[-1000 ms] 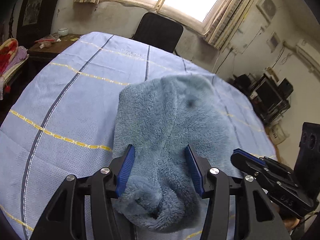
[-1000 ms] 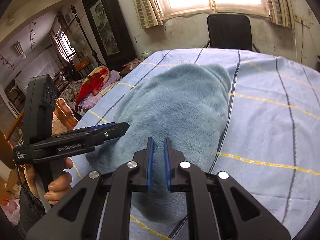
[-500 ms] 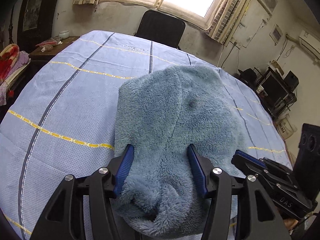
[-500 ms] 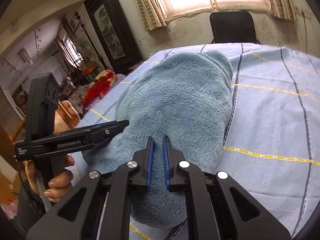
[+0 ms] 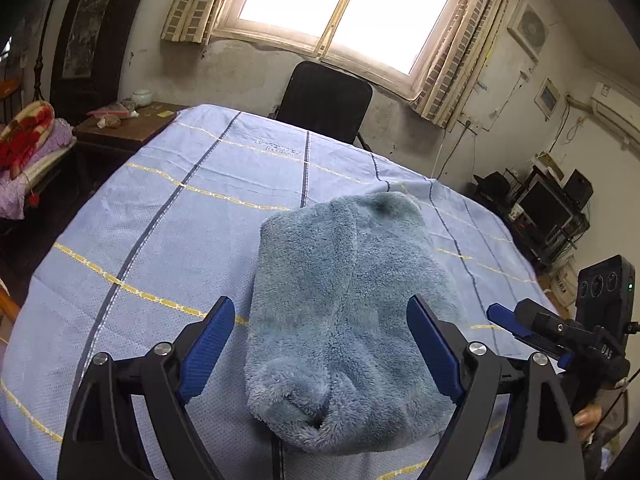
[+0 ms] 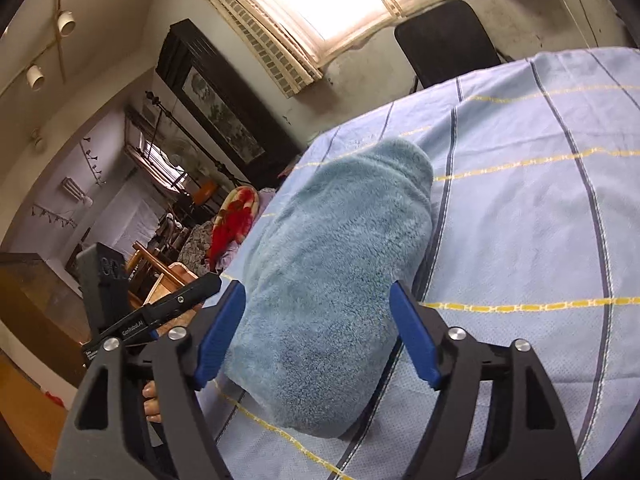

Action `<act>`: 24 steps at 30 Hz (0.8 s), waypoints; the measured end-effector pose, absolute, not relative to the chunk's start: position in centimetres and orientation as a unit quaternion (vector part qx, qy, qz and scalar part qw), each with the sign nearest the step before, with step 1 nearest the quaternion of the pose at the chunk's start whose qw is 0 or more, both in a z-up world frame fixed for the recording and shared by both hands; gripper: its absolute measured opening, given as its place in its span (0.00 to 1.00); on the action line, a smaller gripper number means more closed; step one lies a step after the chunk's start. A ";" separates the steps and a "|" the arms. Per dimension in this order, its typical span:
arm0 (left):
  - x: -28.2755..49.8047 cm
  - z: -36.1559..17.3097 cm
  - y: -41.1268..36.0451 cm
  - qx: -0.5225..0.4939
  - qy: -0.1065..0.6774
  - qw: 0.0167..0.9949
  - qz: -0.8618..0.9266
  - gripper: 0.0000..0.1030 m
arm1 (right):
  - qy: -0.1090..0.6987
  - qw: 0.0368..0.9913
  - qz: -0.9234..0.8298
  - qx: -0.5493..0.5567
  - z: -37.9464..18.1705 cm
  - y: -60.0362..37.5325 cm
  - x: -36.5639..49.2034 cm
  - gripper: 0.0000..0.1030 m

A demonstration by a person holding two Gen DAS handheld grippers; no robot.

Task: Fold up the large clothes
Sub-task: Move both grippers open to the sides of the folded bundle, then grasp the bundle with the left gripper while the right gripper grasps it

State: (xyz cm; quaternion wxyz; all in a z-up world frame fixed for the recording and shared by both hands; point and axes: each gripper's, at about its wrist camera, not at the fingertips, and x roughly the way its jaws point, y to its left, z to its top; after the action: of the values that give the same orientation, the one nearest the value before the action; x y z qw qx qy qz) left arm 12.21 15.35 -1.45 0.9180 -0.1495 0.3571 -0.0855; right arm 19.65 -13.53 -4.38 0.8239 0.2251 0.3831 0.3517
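A folded blue fleece garment (image 5: 344, 304) is seen in the lower centre of both frames, lying on the striped bedsheet (image 5: 168, 224). It is framed by the spread-apart jaws of the left gripper (image 5: 320, 320) and right gripper (image 6: 316, 304); nothing is grasped. The pile is thick, fluffy, rounded at its edges.

The right gripper (image 6: 316, 332) hangs above the bed with its blue-padded jaws spread wide, nothing between them. Beyond them lies a folded, fluffy blue-grey fleece garment (image 6: 340, 280), stretching toward twelve o'clock on the light blue bedsheet with yellow and dark stripes (image 6: 520, 208). At nine o'clock the left gripper (image 6: 160, 312) pokes in, a black handheld tool. A black chair (image 6: 444, 48) stands at one o'clock.
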 end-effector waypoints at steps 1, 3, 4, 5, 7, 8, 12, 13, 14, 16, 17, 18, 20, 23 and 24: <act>12.0 -1.4 15.1 -0.137 0.356 0.921 -0.077 0.85 | 0.386 0.822 0.353 0.225 -4.6 -13.4 19.6 0.71; 11.7 -1.2 14.0 -0.099 0.351 0.929 -0.053 0.85 | 0.396 0.818 0.353 0.221 -5.0 -12.9 19.7 0.72; 11.7 -1.2 13.6 -0.088 0.351 0.931 -0.046 0.85 | 0.399 0.818 0.352 0.219 -5.1 -12.7 19.7 0.72; 11.7 -1.2 13.0 -0.070 0.350 0.933 -0.036 0.85 | 0.400 0.817 0.353 0.218 -5.2 -12.5 19.7 0.73; 11.6 -1.3 12.1 -0.047 0.349 0.936 -0.027 0.86 | 0.402 0.817 0.352 0.216 -5.4 -12.3 19.6 0.74; 11.6 -1.5 11.6 -0.034 0.349 0.936 -0.021 0.86 | 0.403 0.817 0.352 0.216 -5.5 -12.3 19.6 0.74; 11.7 -2.2 10.0 0.006 0.348 0.937 -0.014 0.86 | 0.407 0.815 0.349 0.221 -5.9 -12.4 19.7 0.74; 11.7 -2.3 9.6 0.014 0.348 0.937 -0.012 0.86 | 0.408 0.814 0.348 0.222 -6.0 -12.4 19.7 0.74; 11.7 -2.5 9.2 0.025 0.347 0.937 -0.009 0.86 | 0.409 0.813 0.348 0.224 -6.1 -12.5 19.8 0.74; 11.7 -2.8 8.7 0.035 0.347 0.937 -0.005 0.86 | 0.412 0.811 0.347 0.228 -6.4 -12.7 20.0 0.74; 11.7 -2.9 8.6 0.038 0.346 0.938 -0.003 0.86 | 0.414 0.810 0.346 0.230 -6.5 -12.7 20.1 0.74; 11.7 -2.9 8.6 0.039 0.346 0.938 -0.002 0.86 | 0.415 0.809 0.345 0.232 -6.5 -12.8 20.1 0.74; 11.8 -2.9 8.5 0.038 0.346 0.937 -0.002 0.86 | 0.416 0.809 0.343 0.232 -6.6 -12.9 20.1 0.74; 11.8 -2.9 8.5 0.039 0.346 0.937 -0.002 0.86 | 0.418 0.808 0.343 0.233 -6.8 -12.9 20.2 0.74; 11.8 -2.9 8.5 0.039 0.345 0.938 -0.002 0.86 | 0.418 0.808 0.343 0.233 -6.8 -12.9 20.2 0.74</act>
State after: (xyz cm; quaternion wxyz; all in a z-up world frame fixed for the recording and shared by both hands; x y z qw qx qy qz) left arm 11.76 8.49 -2.87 0.9377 0.0395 0.3452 -0.0016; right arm 20.18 -12.91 -6.81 0.8081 0.2332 0.4182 0.3430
